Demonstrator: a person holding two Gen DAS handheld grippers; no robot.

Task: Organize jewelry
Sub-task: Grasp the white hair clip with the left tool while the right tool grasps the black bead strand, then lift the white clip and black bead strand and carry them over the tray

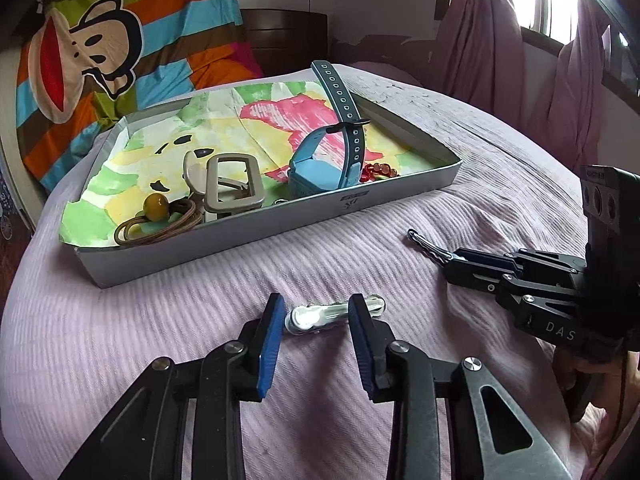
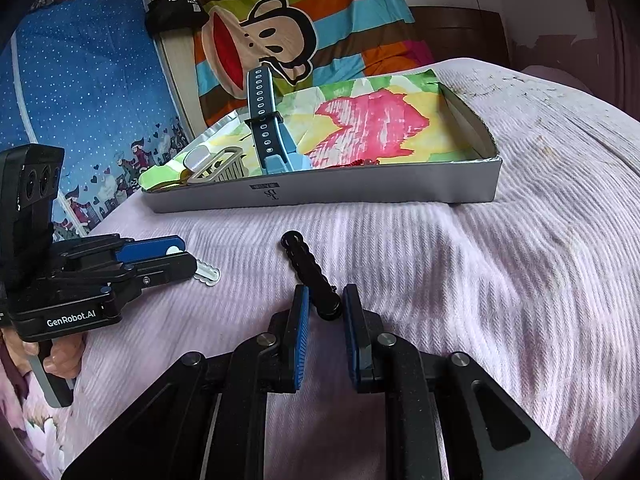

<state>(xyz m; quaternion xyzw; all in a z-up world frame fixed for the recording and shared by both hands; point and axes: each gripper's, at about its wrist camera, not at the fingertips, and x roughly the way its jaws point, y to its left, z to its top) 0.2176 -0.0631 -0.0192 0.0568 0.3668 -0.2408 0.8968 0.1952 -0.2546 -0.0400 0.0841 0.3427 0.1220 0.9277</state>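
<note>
The left claw (image 1: 316,316) sits low over the pink ribbed bedspread (image 1: 500,200), its blue pads spread wide on either side of a silver hair clip (image 1: 336,316) that lies flat on the fabric; whether either pad touches the clip cannot be told. From the right wrist view that clip (image 2: 207,274) pokes out past the left claw's fingertips. The right claw (image 2: 325,308) is narrowed around the near end of a black wavy hair clip (image 2: 310,276), which lies on the bedspread pointing toward 11 o'clock; the pads look just beside it, firm contact unclear. In the left wrist view this black clip (image 1: 428,246) juts from the right claw (image 1: 454,258) at about 2 o'clock.

Beyond both, toward 12 o'clock, lies a shallow grey tray (image 1: 280,224) lined with colourful paper. Inside it are a blue watch (image 1: 320,168) with its strap standing upright, a beige hair claw clip (image 1: 232,184), a brown hair tie with a yellow bead (image 1: 160,216) and red beads (image 1: 380,170).
</note>
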